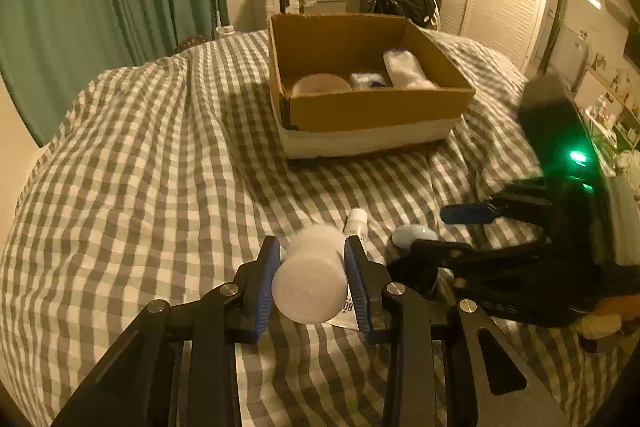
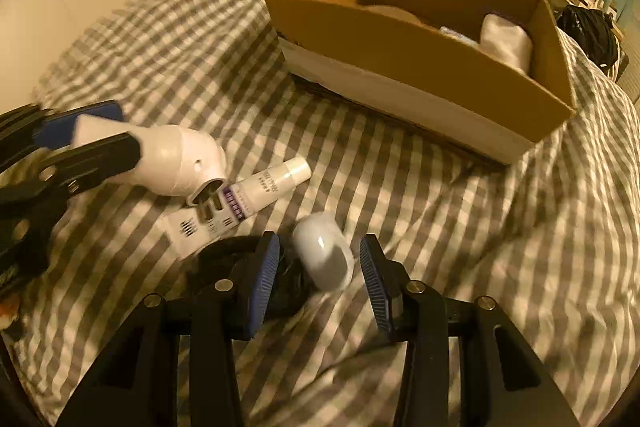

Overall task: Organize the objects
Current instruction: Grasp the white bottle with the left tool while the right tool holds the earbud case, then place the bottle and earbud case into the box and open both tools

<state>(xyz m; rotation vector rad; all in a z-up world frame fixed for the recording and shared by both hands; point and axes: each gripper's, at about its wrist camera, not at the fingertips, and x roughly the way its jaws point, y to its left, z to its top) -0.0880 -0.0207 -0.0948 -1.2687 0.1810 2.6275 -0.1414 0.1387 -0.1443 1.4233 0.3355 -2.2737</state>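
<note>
Right wrist alone shows white bottle (image 2: pixel 176 159) nozzle; left wrist, base.

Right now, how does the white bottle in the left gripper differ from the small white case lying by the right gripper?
The bottle is clamped in the left gripper; the case lies loose on the bed between the right gripper's open jaws. The bottle is long; the case is short and rounded. Both are white.
</note>
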